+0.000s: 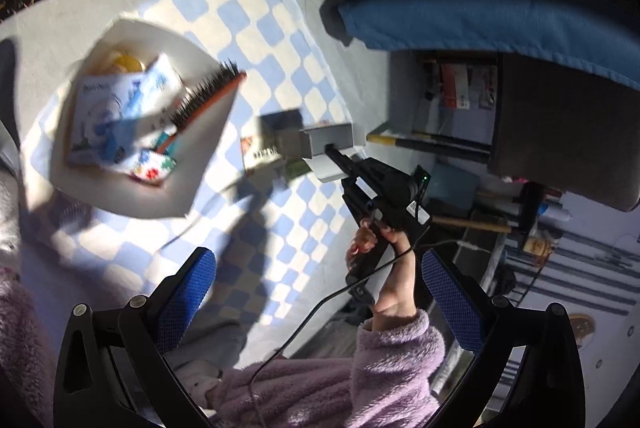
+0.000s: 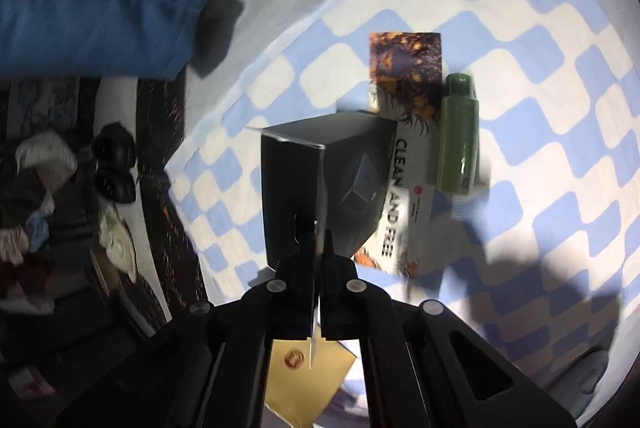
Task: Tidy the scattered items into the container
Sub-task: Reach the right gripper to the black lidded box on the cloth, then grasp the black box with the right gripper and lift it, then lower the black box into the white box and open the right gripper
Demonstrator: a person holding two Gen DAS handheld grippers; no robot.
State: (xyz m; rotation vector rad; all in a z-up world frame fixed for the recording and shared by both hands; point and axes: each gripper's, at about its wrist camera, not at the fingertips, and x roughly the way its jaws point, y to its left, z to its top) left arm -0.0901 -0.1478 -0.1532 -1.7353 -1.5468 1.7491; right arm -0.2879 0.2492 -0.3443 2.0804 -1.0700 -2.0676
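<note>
Right now my right gripper [image 2: 318, 248] is pinched tight on the thin flap of a dark gray box [image 2: 320, 184], and I hold the box up over the blue and white checkered cloth [image 2: 540, 48]. My left gripper [image 1: 316, 304] holds nothing. Its two blue fingers [image 1: 188, 300] stand wide apart, up above the cloth.

I think the job is about half done. Some things are put away and some are not.

The white container [image 1: 200, 148] sits on the cloth, off to the side of the box I hold, and it is getting full. Inside it I see a hairbrush [image 1: 208, 96] with black bristles leaning on one wall, a white and blue packet [image 1: 116, 108], something yellow [image 1: 126, 62] near the back, and a small bag with colored puzzle shapes [image 1: 150, 168]. They lie in a pile on top of each other.

Still out on the cloth are a flat pack that says CLEAN AND FREE [image 2: 408, 132] and a green bottle [image 2: 459, 136] lying on its side, touching the pack. A gold card [image 2: 308, 368] lies below my right gripper too. The gray box goes in next, I think. Then those three are left.
</note>
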